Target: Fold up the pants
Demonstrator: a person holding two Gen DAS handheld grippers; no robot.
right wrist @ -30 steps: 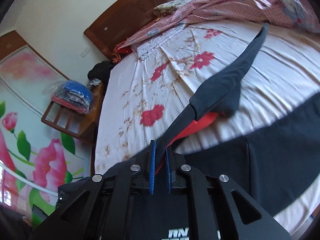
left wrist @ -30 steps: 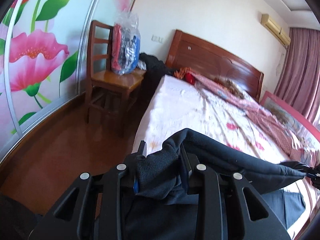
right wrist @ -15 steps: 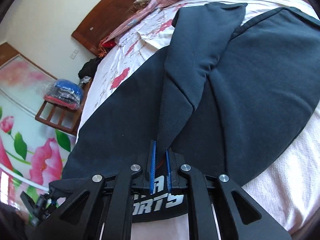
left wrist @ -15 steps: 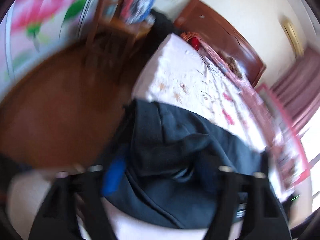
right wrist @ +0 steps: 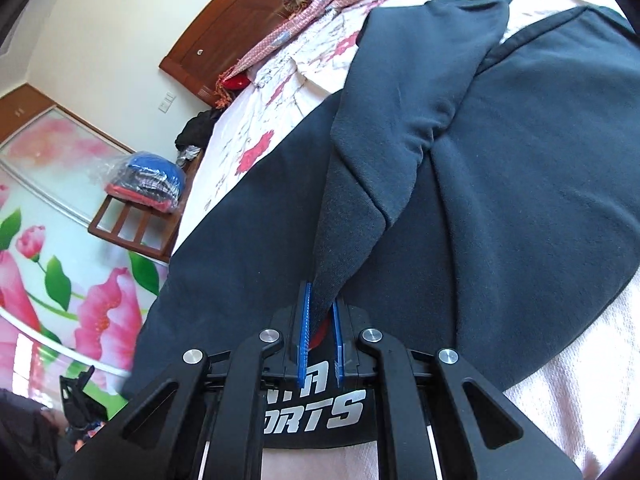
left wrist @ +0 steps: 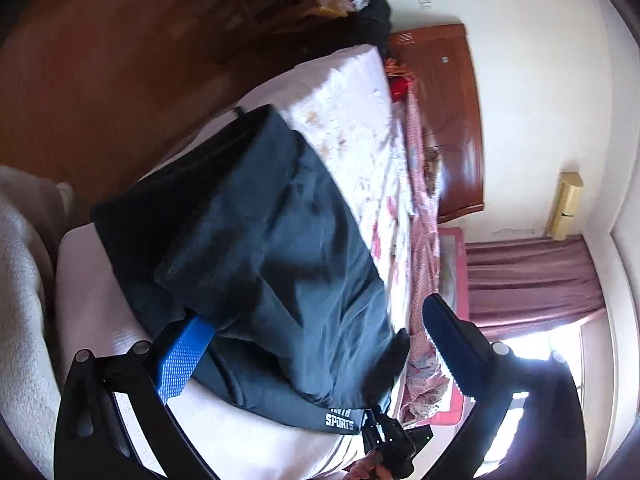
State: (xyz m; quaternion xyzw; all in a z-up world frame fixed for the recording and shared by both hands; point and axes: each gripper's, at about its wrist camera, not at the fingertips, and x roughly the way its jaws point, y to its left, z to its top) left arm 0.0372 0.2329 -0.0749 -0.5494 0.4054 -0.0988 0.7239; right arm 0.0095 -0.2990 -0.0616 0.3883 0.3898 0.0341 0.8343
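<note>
The dark pants [left wrist: 272, 264] lie doubled over on the bed [left wrist: 352, 120] near its foot end, with the left gripper [left wrist: 308, 344] spread wide and empty while the right gripper [right wrist: 320, 316] pinches a fabric edge, so further folds probably remain.

The pants [right wrist: 500, 168] lay spread on the bed [right wrist: 248, 132] before me, one folded strip of them running back into my right gripper [right wrist: 320, 320]. My left gripper [left wrist: 316, 344] straddled their near edge. Behind the bed stood the headboard [right wrist: 236, 20]; the chair [right wrist: 132, 220] stood beside it.
</note>
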